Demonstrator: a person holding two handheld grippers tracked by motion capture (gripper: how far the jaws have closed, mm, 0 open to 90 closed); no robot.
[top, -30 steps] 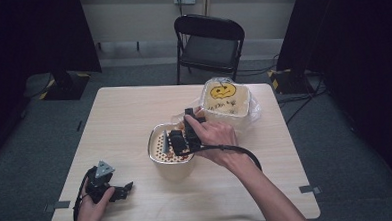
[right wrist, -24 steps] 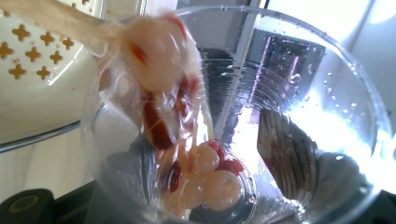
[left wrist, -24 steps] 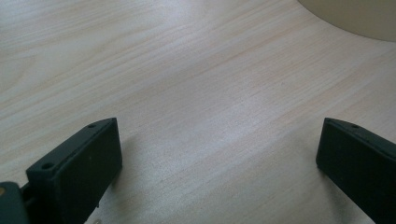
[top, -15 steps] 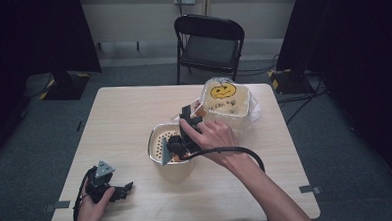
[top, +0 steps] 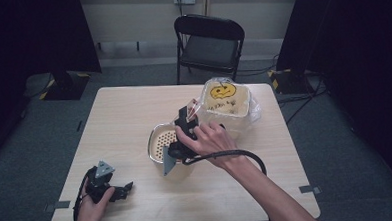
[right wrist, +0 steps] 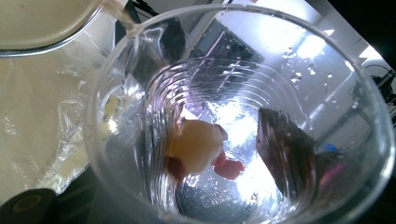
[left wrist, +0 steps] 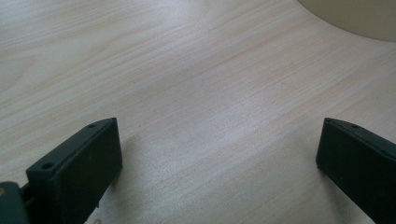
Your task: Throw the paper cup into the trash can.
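Tilt is what has changed: over the last second your right claw (top: pixel 190 116) has swung the clear plastic cup (top: pixel 193 106) up from above the strainer bowl (top: pixel 160 142) toward the tub with the pumpkin face (top: pixel 227 100). The cup now sits at the tub's near edge, just past the strainer's rim. Your right claw is clamped on the cup's wall; in the right gripper view one dark jaw shows through the plastic. A pale lump with red bits (right wrist: pixel 198 149) clings inside the cup, so I judge the emptying isn't finished. Your left claw (top: pixel 118 191) has stayed parked on the bench (top: pixel 124 113) near its front left corner, jaws wide apart and holding nothing.
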